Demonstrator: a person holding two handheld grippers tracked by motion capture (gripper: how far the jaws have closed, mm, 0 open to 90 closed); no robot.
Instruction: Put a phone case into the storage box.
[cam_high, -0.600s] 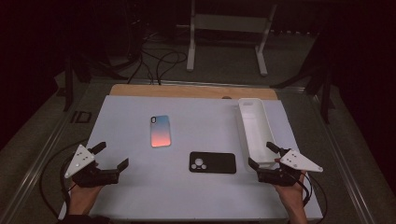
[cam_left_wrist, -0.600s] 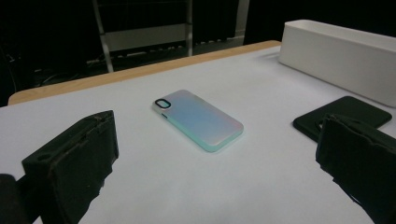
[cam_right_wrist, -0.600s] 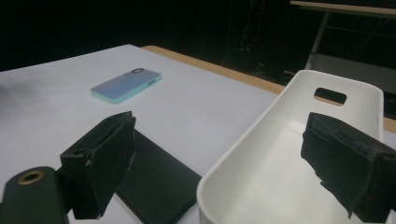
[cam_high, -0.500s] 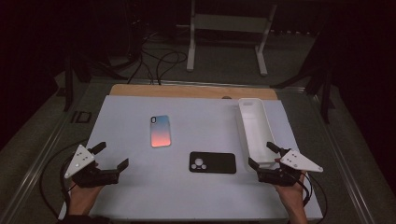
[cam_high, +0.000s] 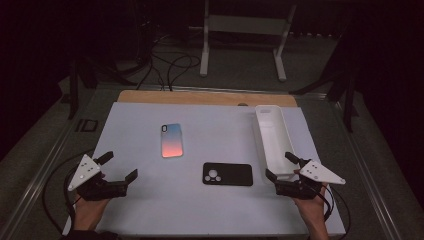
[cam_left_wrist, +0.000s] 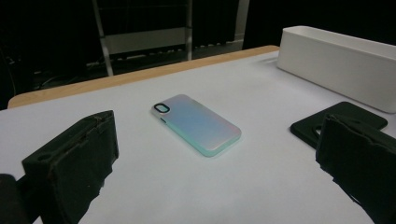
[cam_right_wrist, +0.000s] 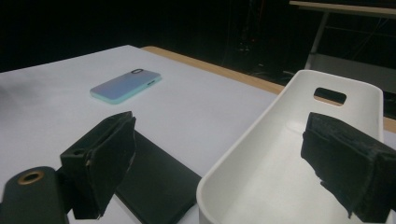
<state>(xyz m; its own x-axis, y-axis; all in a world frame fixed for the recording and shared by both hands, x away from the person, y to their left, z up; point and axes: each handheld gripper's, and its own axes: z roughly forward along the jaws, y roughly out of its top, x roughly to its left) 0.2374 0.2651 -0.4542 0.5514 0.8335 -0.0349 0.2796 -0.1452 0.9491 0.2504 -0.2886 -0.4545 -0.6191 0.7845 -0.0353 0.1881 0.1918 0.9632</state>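
We see our left tongs (cam_high: 118, 166) low over the near left part of the bench (cam_high: 220, 215), jaws spread wide with nothing between them; in the left gripper view the pastel phone (cam_left_wrist: 196, 123) lies flat ahead, framed by the two jaws but well apart from them. Our right tongs (cam_high: 281, 166) are likewise wide and grip nothing, set at the near end of the white tray (cam_high: 270, 135), one jaw just outside its wall and the other over its inside. Just left of that end lies the black case (cam_high: 227, 174), camera ring up, flat on the bench. The pastel phone (cam_high: 171, 140) rests farther back, between both tongs and near the bench's middle.
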